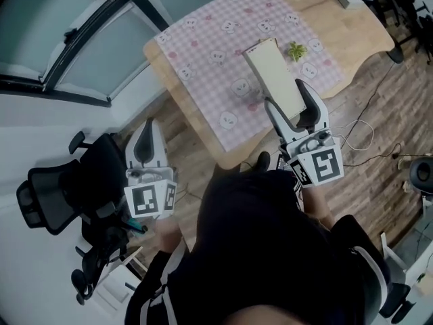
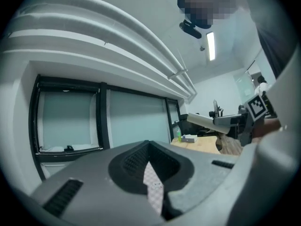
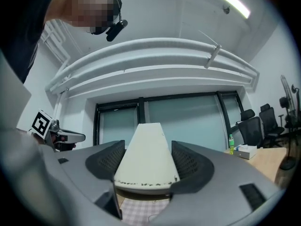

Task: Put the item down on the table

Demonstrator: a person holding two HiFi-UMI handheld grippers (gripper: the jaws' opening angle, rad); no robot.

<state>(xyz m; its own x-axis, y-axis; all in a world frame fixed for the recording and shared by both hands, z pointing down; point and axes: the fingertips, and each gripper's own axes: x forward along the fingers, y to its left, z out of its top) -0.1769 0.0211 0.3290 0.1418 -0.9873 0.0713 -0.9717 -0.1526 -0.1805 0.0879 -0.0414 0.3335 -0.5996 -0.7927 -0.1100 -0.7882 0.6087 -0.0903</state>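
— What is the biggest thing in front of you?
— A wooden surface (image 1: 352, 29), with a pink checked cloth (image 1: 210, 53) printed with little faces spread over most of it.

— And the item?
— A long, flat, cream board (image 1: 274, 73), rectangular and plain on its broad face. Its near edge has a row of dark specks. It hangs over the middle of the cloth, and I cannot tell whether its far end touches.

— Which way does it run?
— Its long axis goes straight out from my right gripper (image 1: 284, 95), away from me, and the far end points at the windows. The broad face is up.

— How do you hold it?
— The right jaws stand wide and press on the two long edges at the near end.

— The other side?
— My left gripper (image 1: 147, 137) is off the surface's edge, over the floor, near a black office chair (image 1: 47, 195). Its jaws are nearly together, with nothing between them.

— Anything smaller?
— A small green sprig (image 1: 295, 50) lies on the cloth, just beside the board's far end.
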